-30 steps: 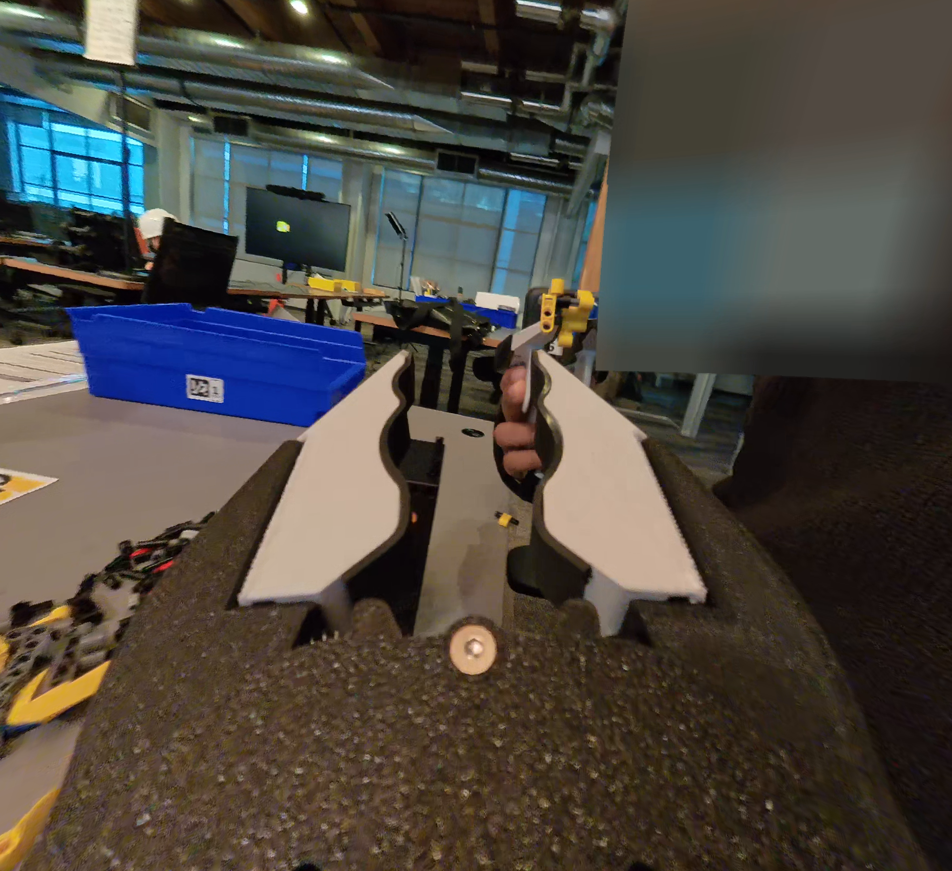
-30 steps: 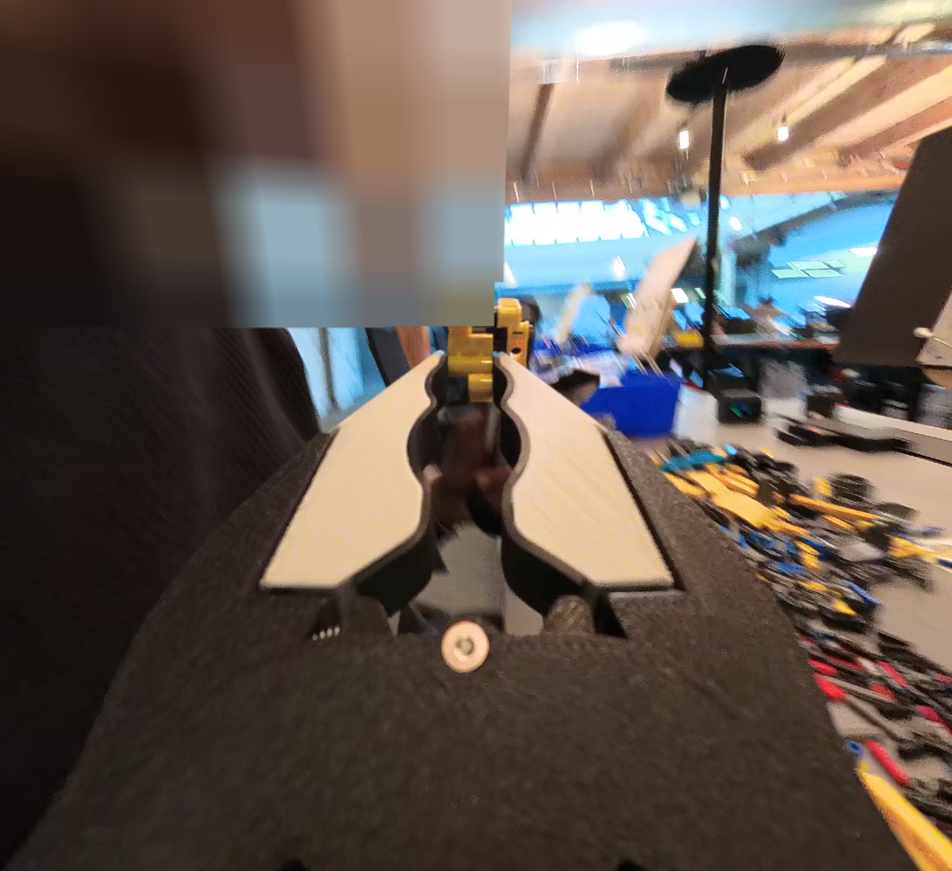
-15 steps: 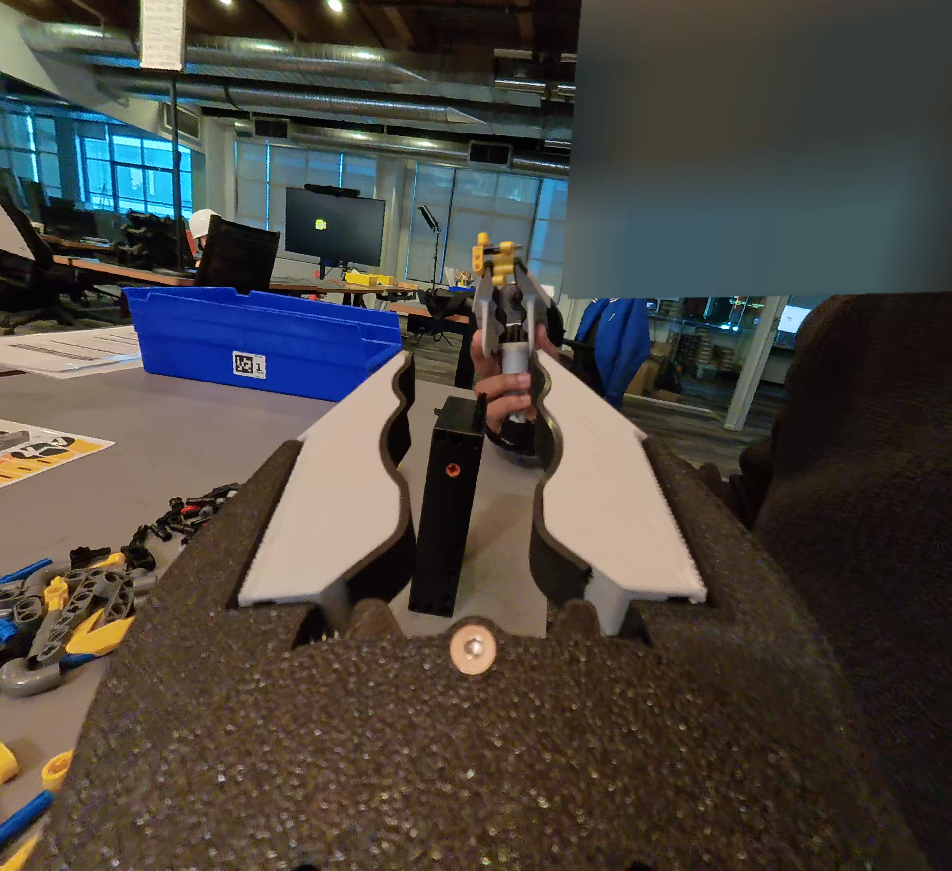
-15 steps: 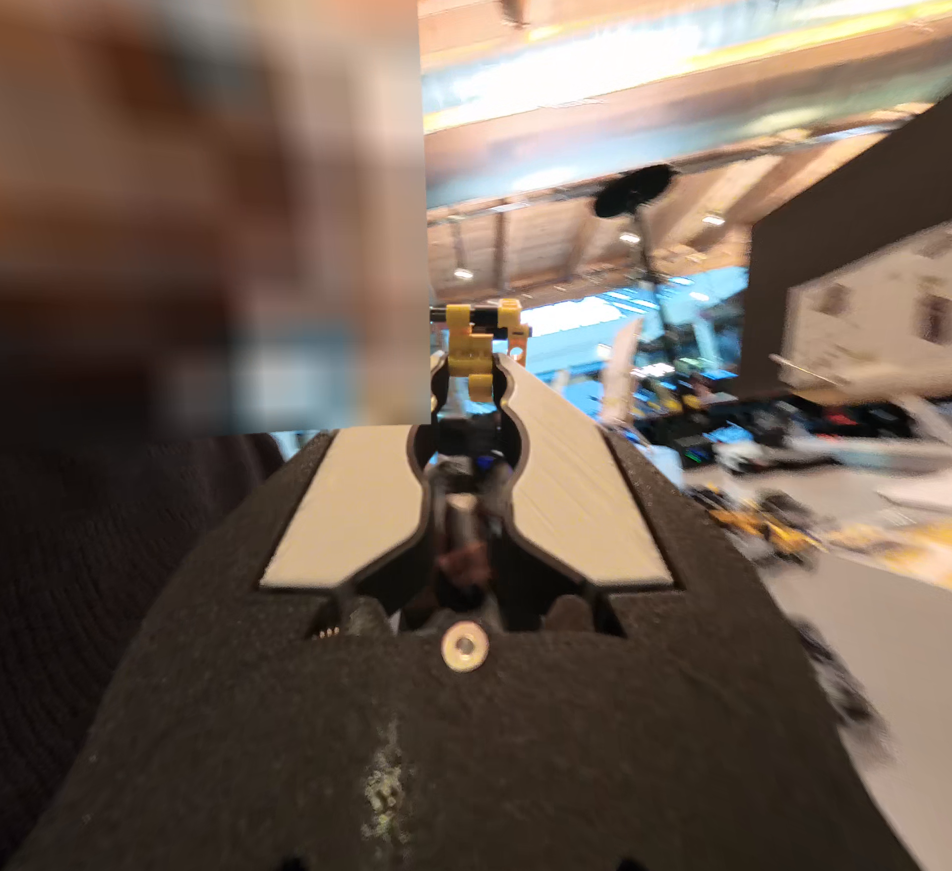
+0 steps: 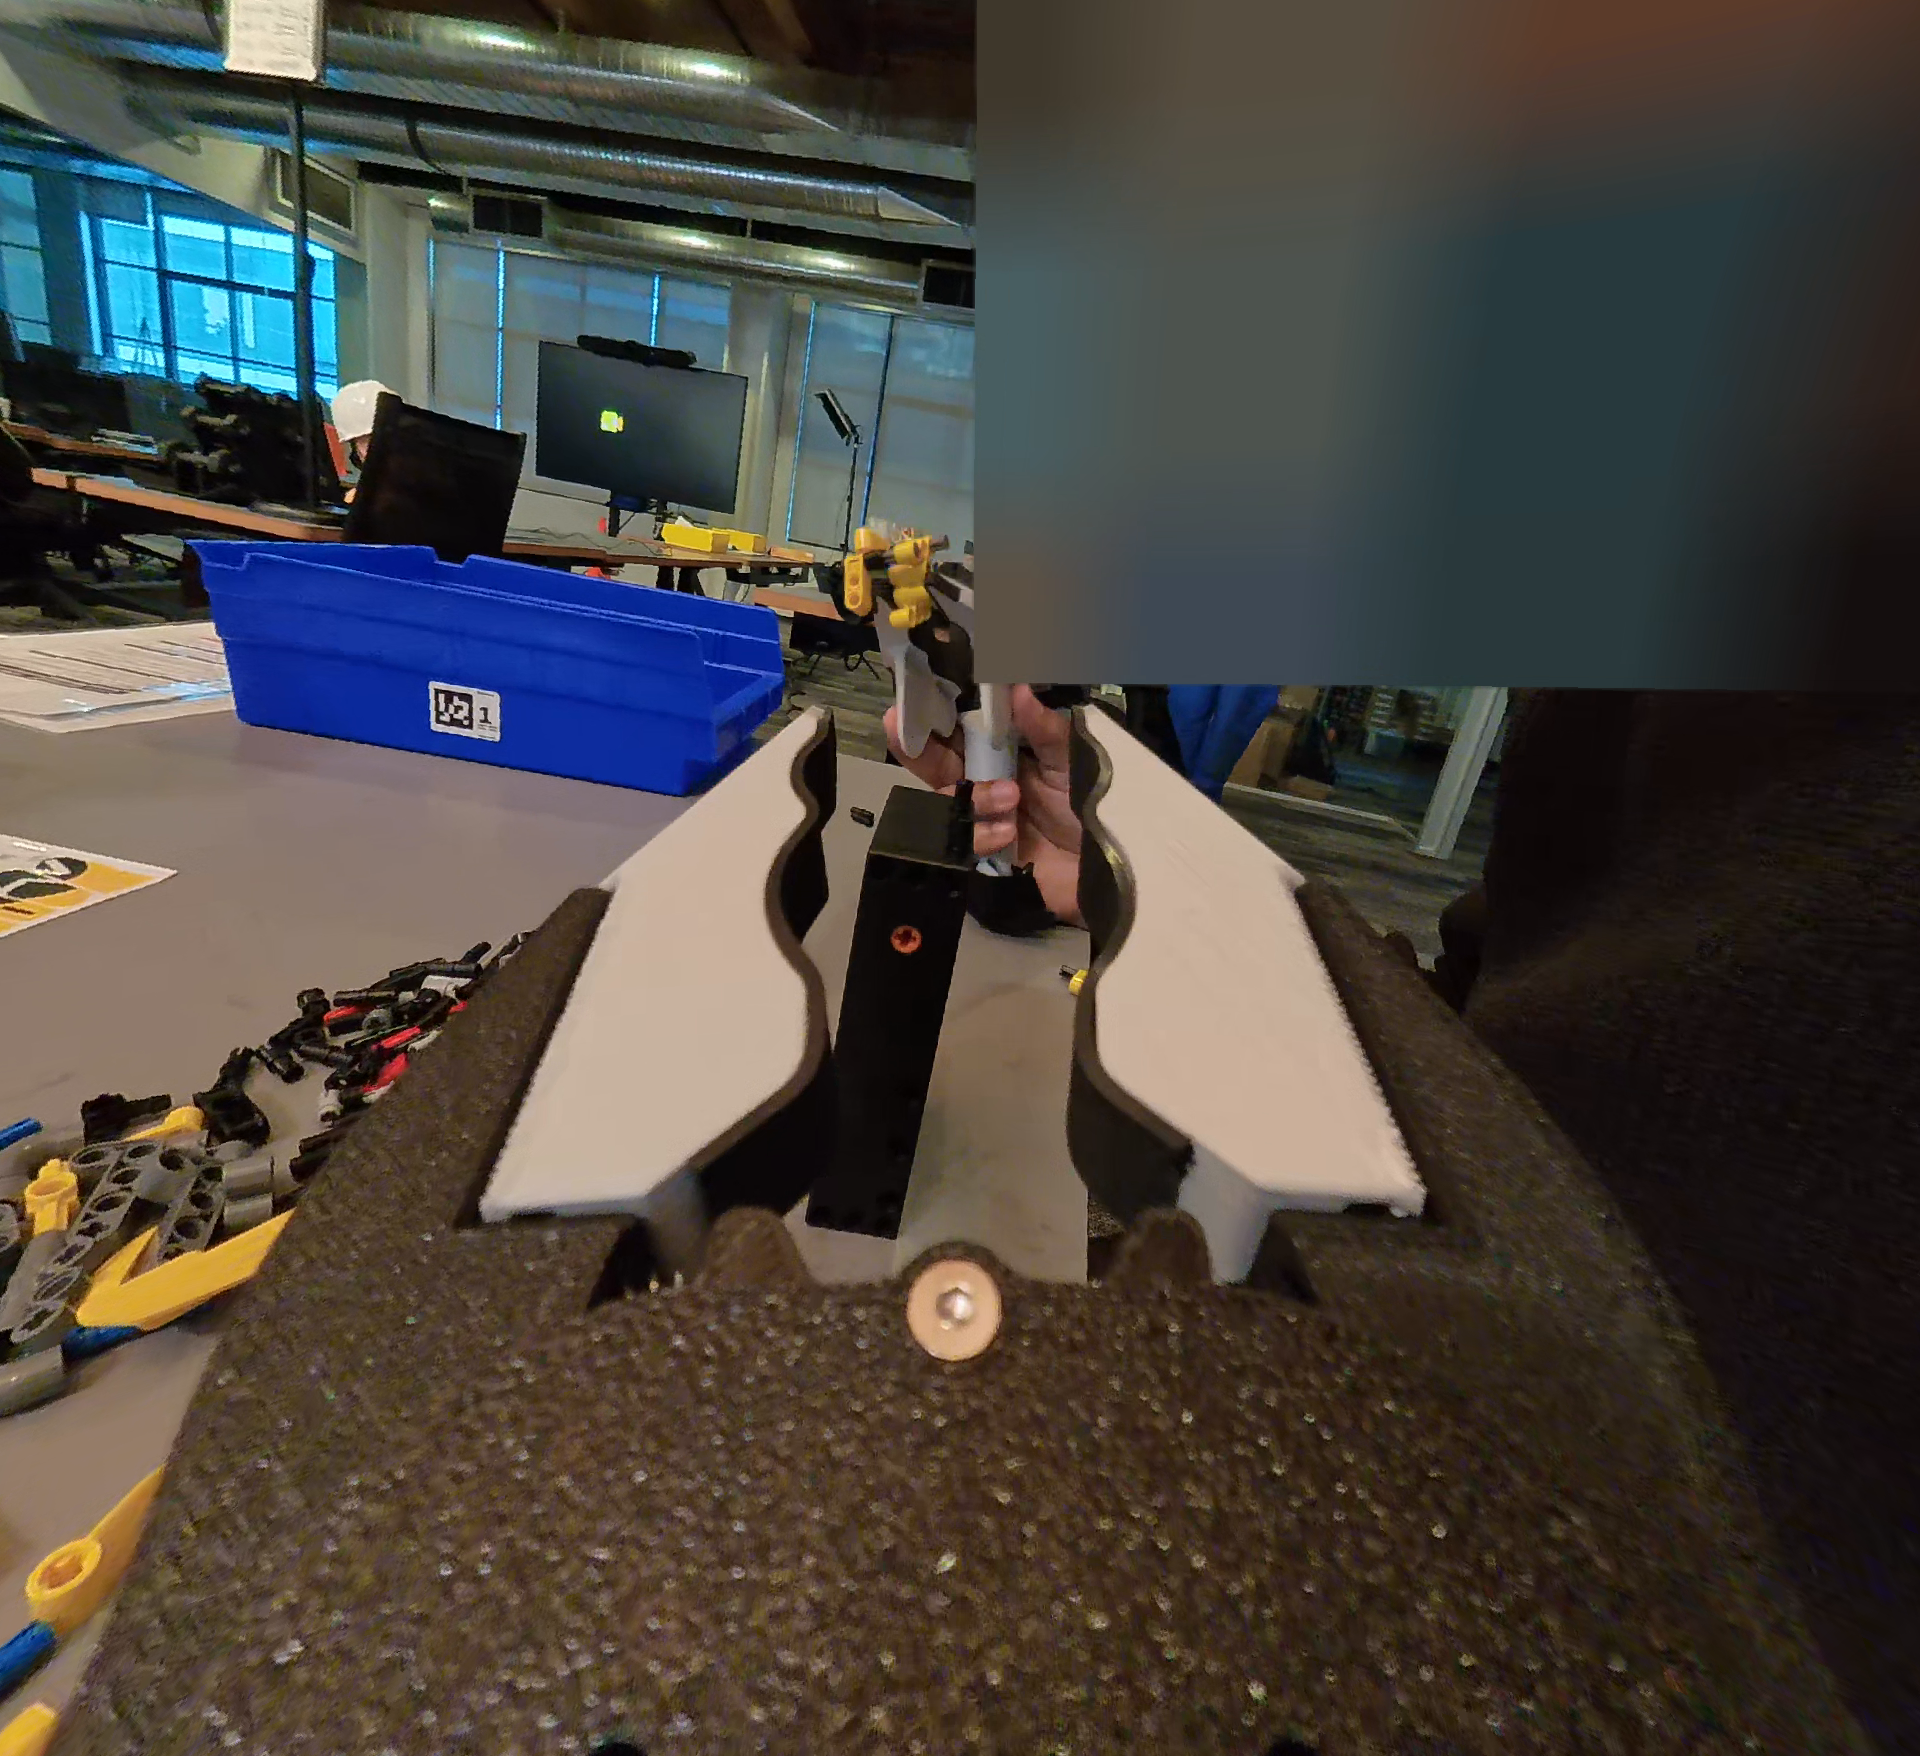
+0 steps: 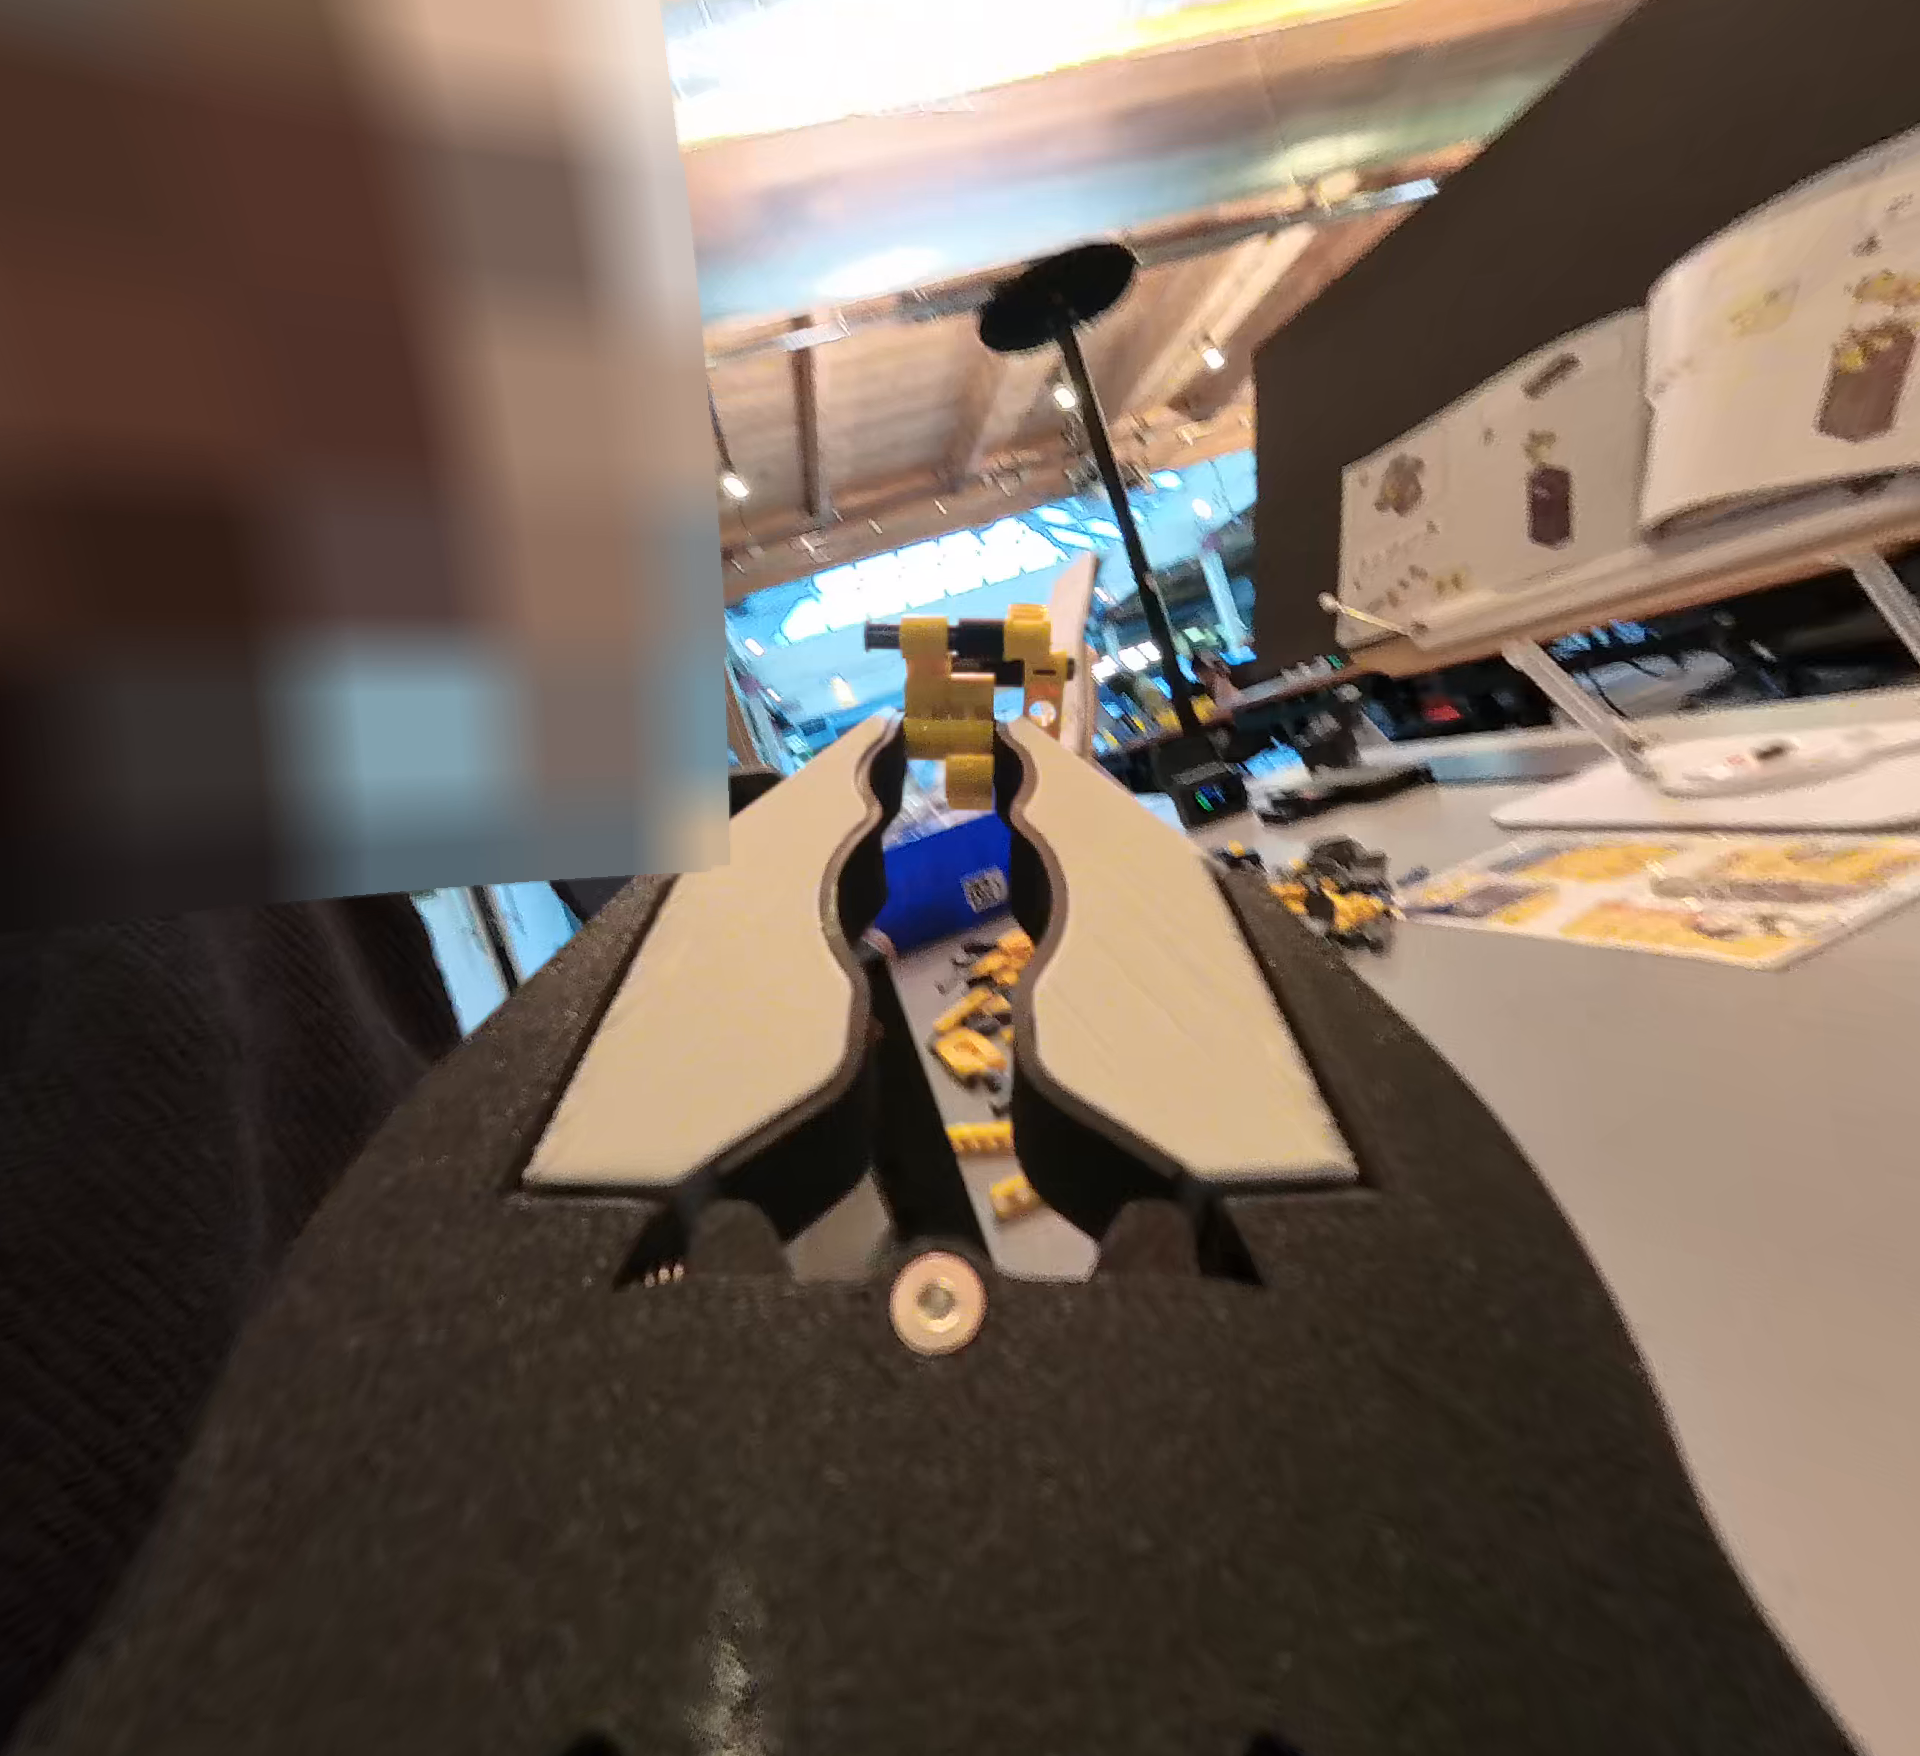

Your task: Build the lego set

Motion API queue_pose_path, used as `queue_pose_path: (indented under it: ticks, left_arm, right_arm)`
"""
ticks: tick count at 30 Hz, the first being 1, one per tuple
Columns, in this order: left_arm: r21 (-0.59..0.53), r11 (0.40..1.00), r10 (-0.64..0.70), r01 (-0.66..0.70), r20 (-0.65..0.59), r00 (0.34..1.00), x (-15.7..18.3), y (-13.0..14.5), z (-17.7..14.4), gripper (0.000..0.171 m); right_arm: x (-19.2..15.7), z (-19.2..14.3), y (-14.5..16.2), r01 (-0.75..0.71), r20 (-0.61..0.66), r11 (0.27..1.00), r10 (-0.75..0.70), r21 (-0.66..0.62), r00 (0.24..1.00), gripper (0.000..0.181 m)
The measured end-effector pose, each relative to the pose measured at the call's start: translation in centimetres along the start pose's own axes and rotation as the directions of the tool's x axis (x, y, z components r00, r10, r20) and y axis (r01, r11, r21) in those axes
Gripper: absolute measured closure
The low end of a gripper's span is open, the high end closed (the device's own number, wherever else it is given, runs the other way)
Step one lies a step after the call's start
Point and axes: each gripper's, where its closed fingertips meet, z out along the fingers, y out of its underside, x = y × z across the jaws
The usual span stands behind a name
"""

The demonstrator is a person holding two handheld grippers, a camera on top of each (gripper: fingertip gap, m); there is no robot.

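between the spread fingers of the left gripper (image 5: 951,771) a tall black block (image 5: 902,1000) stands on the grey table (image 5: 312,875), not touched. off to the side, the right gripper (image 6: 948,738) is pinched tight on a small yellow brick assembly (image 6: 961,688), raised well above the loose pieces (image 5: 156,1176) and blue bin (image 5: 488,646).

The left gripper (image 5: 951,750) gapes above a black block (image 5: 899,1010); beyond, the right gripper (image 5: 920,636) pinches a yellow piece (image 5: 891,576).
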Motion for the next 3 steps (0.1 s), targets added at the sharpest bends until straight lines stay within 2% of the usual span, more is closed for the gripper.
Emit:
queue_pose_path:
  ticks: [3]
  left_arm:
    - [0.004,1.000,-0.004,0.004,0.001,1.000,-0.07,-0.06,-0.04,0.127]
  right_arm:
    - [0.13,0.39,0.98,0.034,-0.024,0.998,-0.035,-0.052,0.999,0.164]
